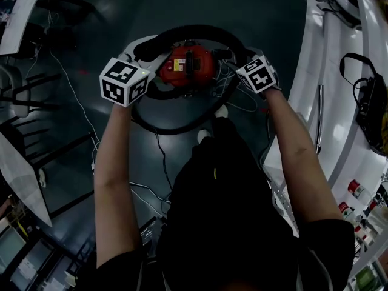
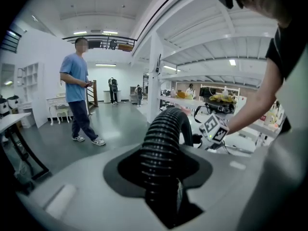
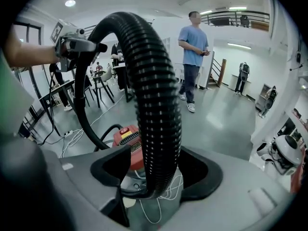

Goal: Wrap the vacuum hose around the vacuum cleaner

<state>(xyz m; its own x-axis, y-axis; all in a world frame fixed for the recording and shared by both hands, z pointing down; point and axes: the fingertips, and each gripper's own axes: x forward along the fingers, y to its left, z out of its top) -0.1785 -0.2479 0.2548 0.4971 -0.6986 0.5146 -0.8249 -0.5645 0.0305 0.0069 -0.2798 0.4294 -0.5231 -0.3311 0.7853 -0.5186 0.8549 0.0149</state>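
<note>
Ribbed black plastic, matte and flexible: the vacuum hose (image 1: 182, 31) arches between your two grippers above the vacuum cleaner (image 1: 186, 65). The cleaner is a squat red body with a dark handle, at upper centre of the head view on a dark, glossy floor (image 1: 242, 5).

Your left gripper (image 2: 163, 189) is pinched on the hose, whose corrugated rings fill the notch between the grey jaws at the centre of the left gripper view. Your right gripper (image 3: 150, 189) pinches the hose too. From its jaws the tube rises and bends toward the upper left of the right gripper view, where the other gripper has hold of it. A second run of hose curves round the lower side of the cleaner in the head view.

Each gripper carries a white marker cube (image 1: 124, 80) printed with black squares. Thin white cable (image 3: 161, 203) lies tangled on the floor just beside the red body, and another strand trails toward the left edge of the head view. A smooth, curved white counter (image 1: 330, 102) fills that view's right edge. A person in a blue shirt (image 3: 192, 44) stands well apart on the open floor.
</note>
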